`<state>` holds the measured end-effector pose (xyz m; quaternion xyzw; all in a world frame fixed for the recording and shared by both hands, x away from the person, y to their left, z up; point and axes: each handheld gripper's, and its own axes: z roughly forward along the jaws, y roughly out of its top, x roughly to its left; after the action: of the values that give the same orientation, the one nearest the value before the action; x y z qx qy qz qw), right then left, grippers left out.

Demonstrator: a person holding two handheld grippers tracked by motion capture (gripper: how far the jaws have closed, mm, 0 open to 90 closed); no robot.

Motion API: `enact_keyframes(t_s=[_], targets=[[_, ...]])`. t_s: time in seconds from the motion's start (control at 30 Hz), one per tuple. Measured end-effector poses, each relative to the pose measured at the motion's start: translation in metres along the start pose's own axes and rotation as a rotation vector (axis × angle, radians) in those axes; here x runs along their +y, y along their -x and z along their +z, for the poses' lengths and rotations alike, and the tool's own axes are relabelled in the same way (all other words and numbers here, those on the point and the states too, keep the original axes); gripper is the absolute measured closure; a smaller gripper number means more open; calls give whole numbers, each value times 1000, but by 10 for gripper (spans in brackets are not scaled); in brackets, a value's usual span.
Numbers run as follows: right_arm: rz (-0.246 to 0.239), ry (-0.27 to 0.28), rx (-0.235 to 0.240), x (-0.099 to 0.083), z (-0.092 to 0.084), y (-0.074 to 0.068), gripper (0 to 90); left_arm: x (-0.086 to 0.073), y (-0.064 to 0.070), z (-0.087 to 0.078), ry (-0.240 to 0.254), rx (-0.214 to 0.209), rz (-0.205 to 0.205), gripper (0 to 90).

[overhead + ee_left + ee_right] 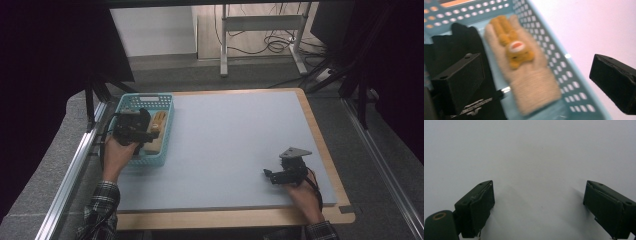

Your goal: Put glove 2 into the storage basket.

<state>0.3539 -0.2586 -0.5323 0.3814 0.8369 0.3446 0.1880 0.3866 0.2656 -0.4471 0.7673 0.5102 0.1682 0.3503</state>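
High view: left gripper (145,134) over teal basket (167,102) at table's left edge. Left gripper view: jaws wide, straddling a beige knit glove (526,72) with orange animal patch, lying in the basket beside a black glove (461,42). Right gripper (274,175) low over grey mat (230,140), jaws wide, nothing held.

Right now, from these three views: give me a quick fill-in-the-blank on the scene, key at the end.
1. The beige mitten with the orange animal on it lies inside the teal ____.
2. The left tool hovers over the basket with its jaws ____.
3. The right tool sits over the bare grey mat, holding ____.
4. Beside the mitten in the basket lies a ____ glove.

Missing words: basket; open; nothing; black
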Motion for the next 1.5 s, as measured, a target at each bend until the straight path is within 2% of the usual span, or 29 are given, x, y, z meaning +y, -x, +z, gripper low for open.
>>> enact_keyframes(t_s=[0.1,0.13,0.17,0.23,0.27,0.3,0.37,0.4,0.43,0.53,0.63,0.67,0.73,0.77,0.97,1.0,1.03,1.17,1.4,1.5], targets=[[0,0,0,0,0,0,99,-1,13,2,9,-20,27,2],[0,0,0,0,0,0,99,-1,13,2,9,-20,27,2],[0,0,0,0,0,0,99,-1,22,2,13,-33,48,2],[0,0,0,0,0,0,99,-1,30,2,24,-44,63,2],[0,0,0,0,0,0,99,-1,30,2,24,-44,63,1],[0,0,0,0,0,0,99,-2,39,2,37,-58,78,2],[1,0,0,0,0,0,99,-3,48,2,42,-73,96,1],[1,0,0,0,0,0,99,-3,48,2,42,-73,96,1],[0,0,-1,0,0,0,99,-5,57,3,49,-84,114,1],[0,0,-1,0,0,0,99,-7,65,3,55,-98,128,1],[0,0,-1,0,0,0,99,-12,82,7,64,-126,162,0],[0,0,-1,0,0,0,99,-12,82,7,64,-126,162,0],[0,0,-1,0,0,0,99,-16,94,11,73,-150,174,0],[0,0,-1,0,0,0,99,-16,94,11,73,-150,174,0],[0,0,0,0,0,0,99,-32,118,22,75,-204,196,0],[0,0,0,0,0,0,99,-32,118,22,75,-204,196,0],[0,1,0,0,0,0,99,-37,124,27,69,-227,197,0],[0,1,0,0,0,0,99,-48,133,36,47,-225,218,0],[0,0,-1,0,0,0,98,-65,141,51,18,-224,230,0],[0,0,-1,0,0,0,99,-79,145,64,-22,-204,228,0]])
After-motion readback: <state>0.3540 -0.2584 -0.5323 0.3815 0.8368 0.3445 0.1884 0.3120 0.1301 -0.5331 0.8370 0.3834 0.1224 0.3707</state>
